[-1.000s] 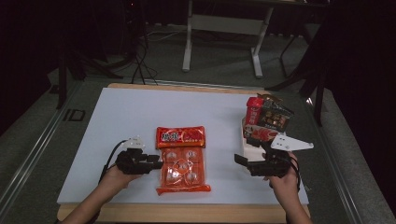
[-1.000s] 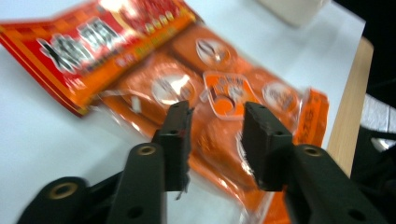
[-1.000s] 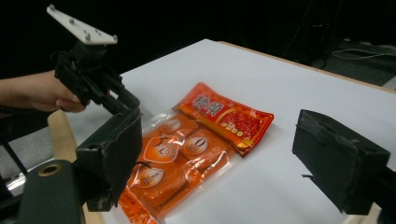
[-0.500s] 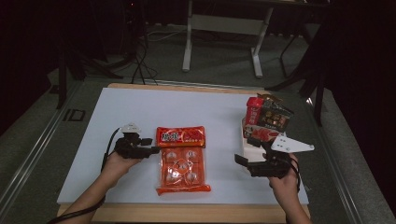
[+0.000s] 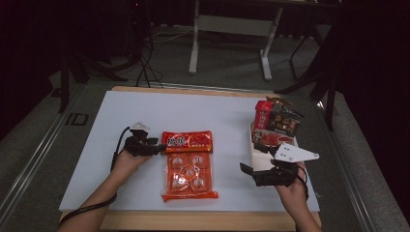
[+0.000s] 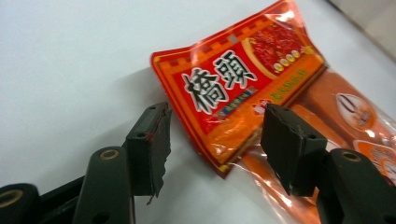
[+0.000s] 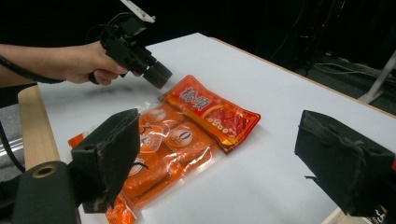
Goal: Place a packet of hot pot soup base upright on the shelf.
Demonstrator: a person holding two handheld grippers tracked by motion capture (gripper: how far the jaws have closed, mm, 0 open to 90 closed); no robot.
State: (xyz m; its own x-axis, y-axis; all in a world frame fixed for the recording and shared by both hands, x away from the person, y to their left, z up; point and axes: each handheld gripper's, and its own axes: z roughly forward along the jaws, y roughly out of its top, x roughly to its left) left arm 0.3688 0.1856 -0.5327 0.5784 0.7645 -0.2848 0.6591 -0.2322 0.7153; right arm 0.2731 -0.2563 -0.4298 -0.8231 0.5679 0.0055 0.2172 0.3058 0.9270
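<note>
From the high view, my left gripper (image 5: 153, 146) sits at the upper left corner of the orange snack packet (image 5: 188, 164), jaws spread and holding nothing. The packet lies flat near the middle of the white table (image 5: 96, 145), its long axis running away from me, with the red header band (image 5: 187, 140) at the far end. In the left gripper view, the header's corner (image 6: 196, 135) points into the gap between my open jaws, just short of them, so the coming grasp turns on a small advance toward that corner. My left hand (image 5: 126, 162) is low, forearm angled in from the near edge. Farther right, my right gripper (image 5: 251, 166) hovers well apart from the packet, jaws likewise released and empty, near the box of packaged goods (image 5: 275, 126). The left hand is clearly the nearer one.
</note>
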